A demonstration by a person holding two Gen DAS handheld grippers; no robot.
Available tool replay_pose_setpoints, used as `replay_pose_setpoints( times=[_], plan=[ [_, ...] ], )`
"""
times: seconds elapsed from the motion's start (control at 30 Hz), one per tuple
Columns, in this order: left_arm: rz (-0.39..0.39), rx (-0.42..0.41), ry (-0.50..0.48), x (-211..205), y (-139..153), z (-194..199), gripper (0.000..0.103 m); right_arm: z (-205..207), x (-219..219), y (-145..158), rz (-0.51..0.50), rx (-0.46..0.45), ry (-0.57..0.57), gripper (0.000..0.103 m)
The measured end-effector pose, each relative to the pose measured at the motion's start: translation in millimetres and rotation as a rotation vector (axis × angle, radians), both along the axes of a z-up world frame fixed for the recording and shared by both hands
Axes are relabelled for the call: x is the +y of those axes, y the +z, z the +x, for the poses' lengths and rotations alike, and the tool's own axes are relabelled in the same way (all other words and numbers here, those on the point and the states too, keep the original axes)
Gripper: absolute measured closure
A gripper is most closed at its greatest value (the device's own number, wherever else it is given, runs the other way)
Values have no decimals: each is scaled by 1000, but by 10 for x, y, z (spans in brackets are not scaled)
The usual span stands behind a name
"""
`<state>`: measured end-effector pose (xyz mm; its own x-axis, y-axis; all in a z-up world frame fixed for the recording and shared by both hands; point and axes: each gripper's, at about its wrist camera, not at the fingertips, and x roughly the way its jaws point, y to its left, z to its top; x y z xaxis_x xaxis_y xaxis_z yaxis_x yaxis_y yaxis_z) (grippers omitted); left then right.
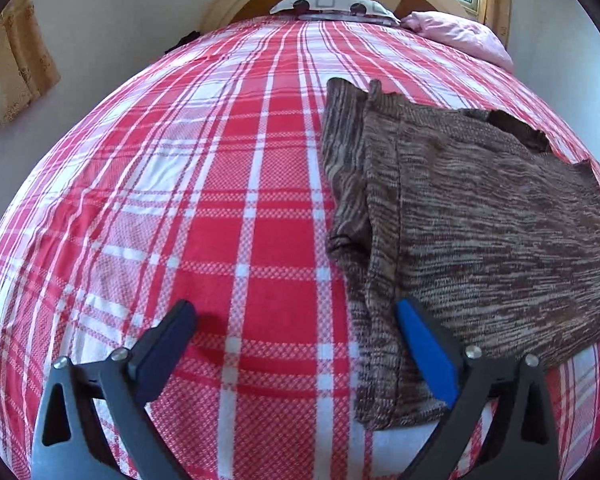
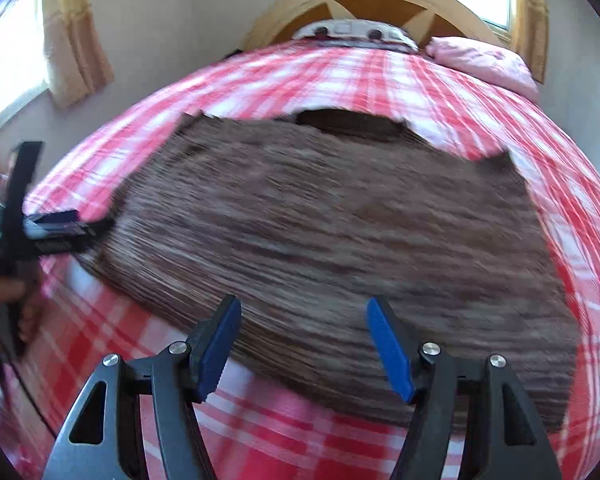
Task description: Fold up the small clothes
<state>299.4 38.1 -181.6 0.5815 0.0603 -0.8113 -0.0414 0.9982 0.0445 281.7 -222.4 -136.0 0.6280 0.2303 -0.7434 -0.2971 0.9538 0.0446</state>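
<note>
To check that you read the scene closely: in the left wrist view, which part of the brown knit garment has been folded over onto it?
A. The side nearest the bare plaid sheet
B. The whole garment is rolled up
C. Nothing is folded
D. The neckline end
A: the brown knit garment shows a doubled strip along its edge beside the bare plaid sheet, while the rest lies flat.

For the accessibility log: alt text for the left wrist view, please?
A brown knitted top, one side folded over, lies on a red checked bedsheet. The left hand-held gripper hangs open at its near left edge, holding nothing.
</note>
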Motion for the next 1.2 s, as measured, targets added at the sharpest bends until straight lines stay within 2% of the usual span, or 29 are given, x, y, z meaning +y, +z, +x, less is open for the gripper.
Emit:
replay_pose_setpoints(
  times=[0.1,0.23,0.27,0.4,1.03,1.2],
  plan=[
    [-4,-4,9,9,0,-38,0,74,358,0,-2,-6,56,37],
    [1,-9,11,18,-8,-109,0,189,669,-238,-62,54,79,37],
    [4,-10,10,16,-13,-148,0,159,683,-269,-63,29,65,36],
    [-12,-14,9,38,-13,-201,0,107,656,-274,-45,40,56,37],
    [-65,-21,-20,119,14,-418,0,-61,665,-273,-83,13,35,37],
    [-97,-40,-24,184,51,-523,0,-207,740,-217,-133,-31,66,36]
  ],
)
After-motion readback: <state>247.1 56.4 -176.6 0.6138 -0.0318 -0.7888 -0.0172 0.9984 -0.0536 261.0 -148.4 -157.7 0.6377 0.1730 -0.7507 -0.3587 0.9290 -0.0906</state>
